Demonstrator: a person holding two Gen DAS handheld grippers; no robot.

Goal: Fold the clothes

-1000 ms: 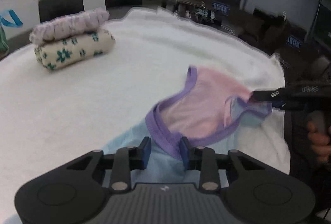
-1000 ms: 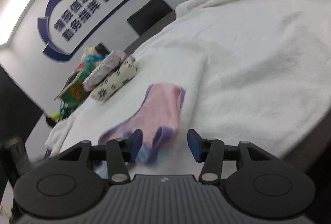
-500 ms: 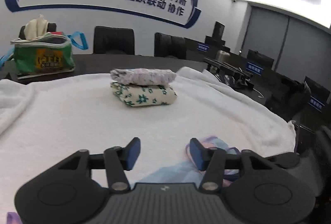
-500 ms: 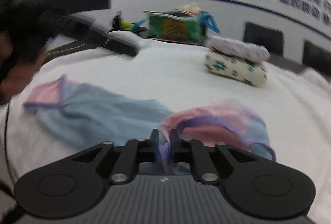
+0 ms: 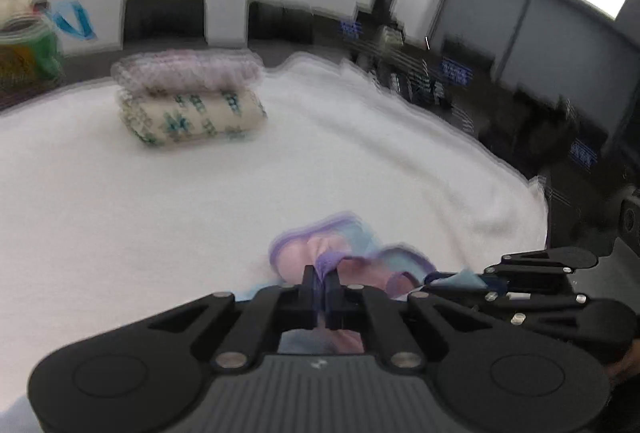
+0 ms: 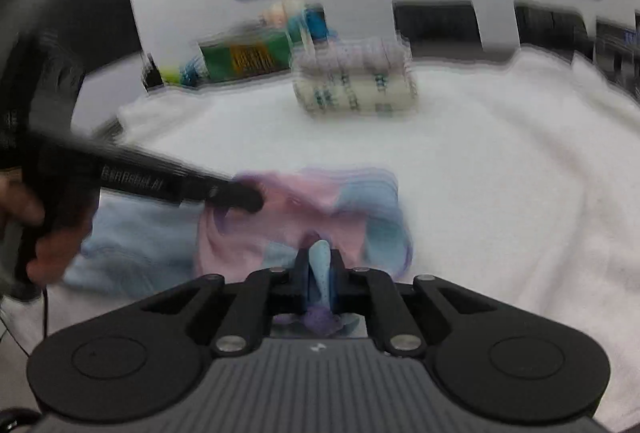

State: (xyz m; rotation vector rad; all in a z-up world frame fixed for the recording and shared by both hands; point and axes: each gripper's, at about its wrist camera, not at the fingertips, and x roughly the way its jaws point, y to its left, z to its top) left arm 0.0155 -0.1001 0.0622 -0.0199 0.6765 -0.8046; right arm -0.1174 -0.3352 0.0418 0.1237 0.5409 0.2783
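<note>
Folding in progress | two folded garments (image 5: 188, 101) stacked at 11 o'clock on table (image 5: 120, 217) | we clamp garment (image 6: 304, 209), 6 o'clock, unfolded, with left hand-held gripper (image 5: 320, 283) and right hand-held gripper (image 6: 320, 265)

A small pink and blue garment with purple trim (image 6: 320, 209) lies on the white fluffy towel covering the table (image 6: 500, 193). Both the left gripper (image 5: 320, 279) and the right gripper (image 6: 320, 265) pinch its near edge. Farther back on the towel sit two folded patterned cloths (image 6: 356, 81), one stacked on the other. Behind them to the left stands what seems a green bag (image 6: 244, 59), off the towel.
</note>
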